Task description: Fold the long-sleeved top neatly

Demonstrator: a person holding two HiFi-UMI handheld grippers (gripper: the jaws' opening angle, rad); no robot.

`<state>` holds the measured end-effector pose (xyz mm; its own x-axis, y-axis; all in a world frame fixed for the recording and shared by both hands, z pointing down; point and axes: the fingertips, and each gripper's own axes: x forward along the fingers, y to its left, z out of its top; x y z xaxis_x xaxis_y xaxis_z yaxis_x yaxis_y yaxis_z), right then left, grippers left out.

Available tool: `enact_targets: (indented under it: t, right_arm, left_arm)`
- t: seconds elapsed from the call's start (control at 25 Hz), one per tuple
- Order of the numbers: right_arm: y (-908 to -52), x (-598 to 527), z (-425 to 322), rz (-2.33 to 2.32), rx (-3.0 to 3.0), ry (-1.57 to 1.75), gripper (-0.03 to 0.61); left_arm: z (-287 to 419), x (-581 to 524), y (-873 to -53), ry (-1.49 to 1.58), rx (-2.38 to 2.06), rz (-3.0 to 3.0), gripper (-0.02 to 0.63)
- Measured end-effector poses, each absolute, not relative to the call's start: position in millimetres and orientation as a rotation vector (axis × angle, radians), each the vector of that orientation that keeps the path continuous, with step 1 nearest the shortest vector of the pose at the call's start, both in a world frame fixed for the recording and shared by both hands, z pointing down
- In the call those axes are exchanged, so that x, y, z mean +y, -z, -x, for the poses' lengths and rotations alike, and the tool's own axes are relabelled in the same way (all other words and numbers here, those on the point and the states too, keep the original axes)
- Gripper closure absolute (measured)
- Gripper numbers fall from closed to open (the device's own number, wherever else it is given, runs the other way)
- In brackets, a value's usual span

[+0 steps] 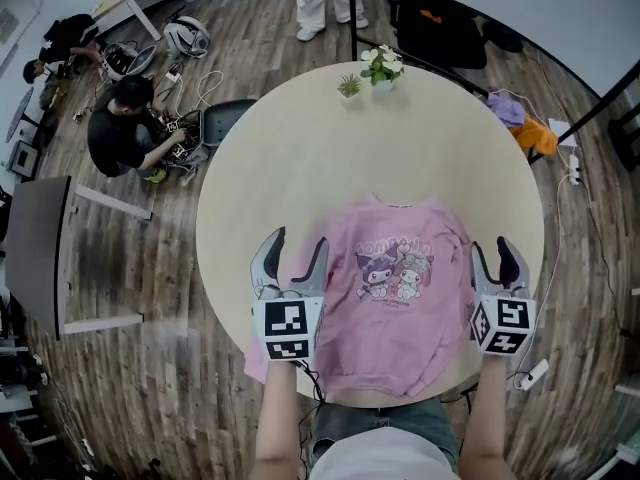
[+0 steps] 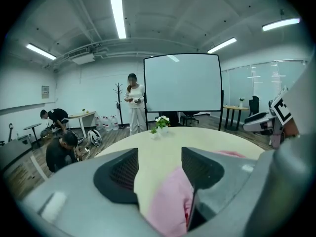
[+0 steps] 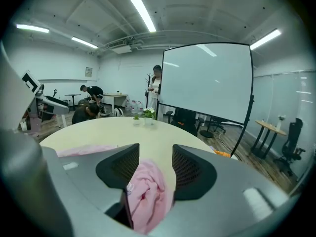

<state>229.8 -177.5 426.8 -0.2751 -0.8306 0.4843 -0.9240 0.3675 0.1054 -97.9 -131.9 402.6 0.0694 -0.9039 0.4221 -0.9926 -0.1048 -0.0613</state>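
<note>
At the near edge of the round cream tabletop (image 1: 300, 148), a pink long-sleeved top (image 1: 395, 298) with a cartoon print on its chest lies face up. Its neck points to the far side and its hem reaches the near rim. The left gripper (image 1: 298, 243), with its marker cube toward the person, is over the top's left side. In the left gripper view its fingers (image 2: 118, 174) stand apart, a fold of pink cloth below the gap and nearer the right finger, not pinched. The right gripper (image 1: 491, 248) is at the top's right edge, over the bunched sleeve. In the right gripper view its fingers (image 3: 121, 169) are also spread, with rumpled pink fabric in the gap and neither pad pressing on it. Farther across, near the far rim, stand a small pot of white flowers (image 1: 382, 65) and a smaller green plant (image 1: 349, 86). Beyond the tabletop, on the wooden floor (image 1: 200, 268), a person in dark clothes (image 1: 125, 128) crouches among cables. Another person in white (image 2: 134, 102) stands beside a large whiteboard (image 2: 182, 83).
</note>
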Motion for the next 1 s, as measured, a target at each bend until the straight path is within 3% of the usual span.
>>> enact_targets:
  t: [1.0]
  right_arm:
    - [-561.5,-225.9,-250.6,-1.242,-2.006,-0.384,0.391]
  left_arm:
    - [90.4,-177.4,-534.8,-0.848,-1.668,-1.985,0.333]
